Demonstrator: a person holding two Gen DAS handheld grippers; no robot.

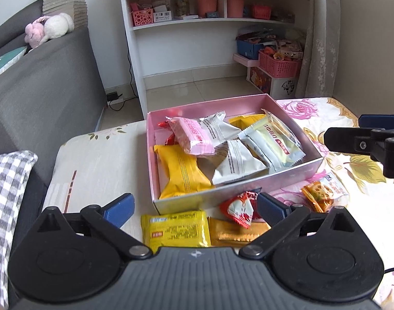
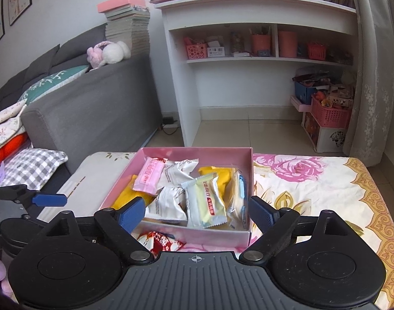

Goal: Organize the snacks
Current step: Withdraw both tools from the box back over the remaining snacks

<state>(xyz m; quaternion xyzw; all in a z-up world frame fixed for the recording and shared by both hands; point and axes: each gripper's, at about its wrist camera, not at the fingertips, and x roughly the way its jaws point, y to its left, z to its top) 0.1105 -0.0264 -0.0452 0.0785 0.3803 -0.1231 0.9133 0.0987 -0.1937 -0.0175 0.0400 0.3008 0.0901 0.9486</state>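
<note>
- Pink box point(image 1: 248, 180), centre of the left-wrist frame, on a floral tablecloth point(image 1: 352, 170); it holds wrapped snacks, among them a pink packet point(image 1: 194, 135) and a yellow packet point(image 1: 182, 174)
- Left gripper point(image 1: 195, 208), lower frame: jaws wide, nothing between the pads; below it lie a yellow wafer pack point(image 1: 176, 228) and a red packet point(image 1: 239, 208)
- Right gripper point(image 2: 195, 215): jaws wide and empty, straddling the box's near wall

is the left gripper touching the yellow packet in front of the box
Apart. The left wrist view shows the left gripper wide open, its fingers either side of and above the yellow packet.
</note>
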